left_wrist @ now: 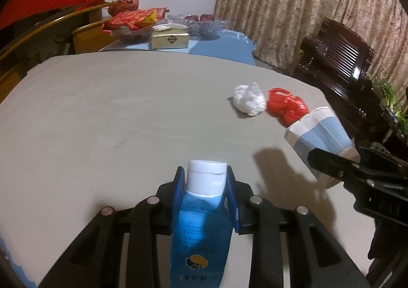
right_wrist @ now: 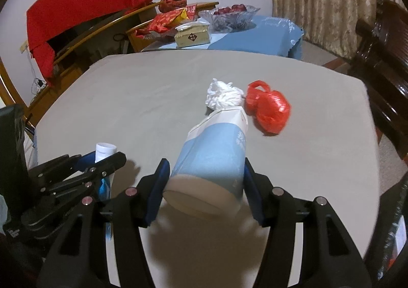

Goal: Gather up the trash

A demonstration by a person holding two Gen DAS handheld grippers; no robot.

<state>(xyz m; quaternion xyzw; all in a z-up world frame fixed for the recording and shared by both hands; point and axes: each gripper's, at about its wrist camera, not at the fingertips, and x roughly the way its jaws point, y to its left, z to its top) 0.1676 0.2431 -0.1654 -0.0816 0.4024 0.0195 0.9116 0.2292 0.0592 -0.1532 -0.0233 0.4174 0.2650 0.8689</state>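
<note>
blue bottle (left_wrist: pixel 201 224) clamped in left tool (left_wrist: pixel 205 181); carton (right_wrist: pixel 214 155) in right tool (right_wrist: pixel 206 181).

Both grippers angle downward side by side, the left gripper (left_wrist: pixel 205 181) and right gripper (right_wrist: pixel 206 173) each with fingers clamped.

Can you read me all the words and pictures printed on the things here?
blue bottle in the left gripper: upside-down print and a dark-and-yellow logo, too blurred to read.
blue-and-white carton in the right gripper: white marks on its side, too blurred.
tissue box: a dark diamond emblem, no readable words.
</note>
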